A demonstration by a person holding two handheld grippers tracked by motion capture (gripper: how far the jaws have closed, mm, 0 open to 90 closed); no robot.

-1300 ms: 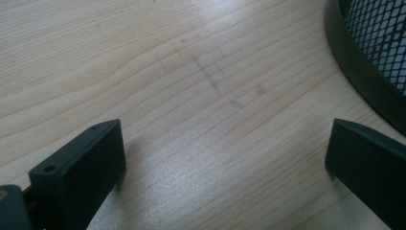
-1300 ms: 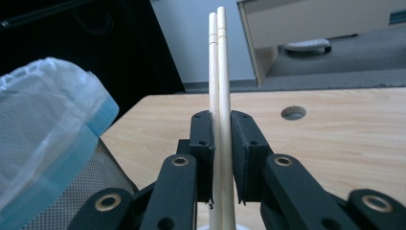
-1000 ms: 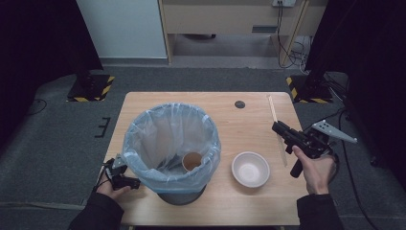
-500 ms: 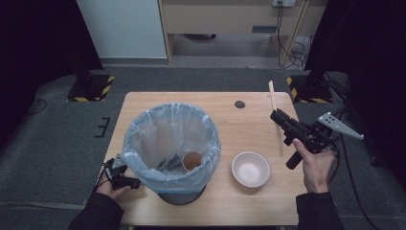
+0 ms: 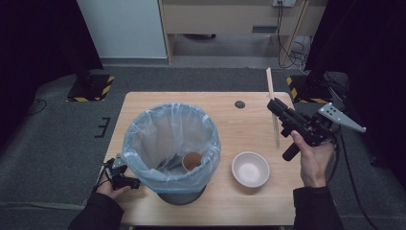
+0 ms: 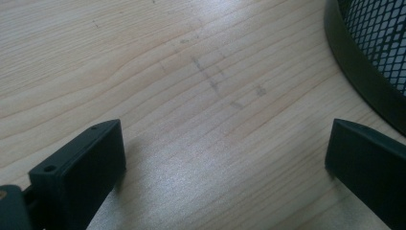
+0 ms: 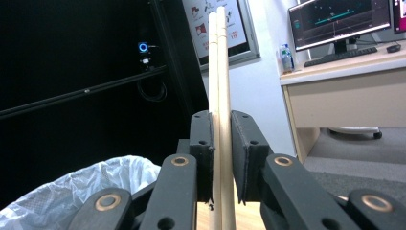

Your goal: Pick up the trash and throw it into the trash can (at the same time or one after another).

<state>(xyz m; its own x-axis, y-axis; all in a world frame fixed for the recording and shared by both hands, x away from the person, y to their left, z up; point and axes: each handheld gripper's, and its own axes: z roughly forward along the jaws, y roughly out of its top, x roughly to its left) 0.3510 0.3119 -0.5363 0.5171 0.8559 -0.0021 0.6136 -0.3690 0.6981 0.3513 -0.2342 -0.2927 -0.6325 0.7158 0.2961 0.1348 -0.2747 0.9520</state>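
My right gripper (image 5: 274, 106) hangs above the table's right side, shut on a pair of pale wooden chopsticks (image 5: 276, 133). In the right gripper view the chopsticks (image 7: 221, 62) stand upright, pinched between the two black pads (image 7: 203, 143). At the table's near left corner my left gripper (image 5: 120, 176) rests low beside the bin. Its jaws (image 6: 225, 158) stand wide apart over bare wood with nothing between them.
A mesh bin lined with a light blue bag (image 5: 170, 111) stands on the left half of the wooden table (image 5: 230, 120), with a brown paper cup (image 5: 192, 160) inside. The bin's dark base (image 6: 364, 62) lies close to my left gripper. A white bowl (image 5: 250, 168) sits right of the bin.
My right gripper has risen with the chopsticks, which now stick up farther over the table's far right edge. The left gripper has stayed put.
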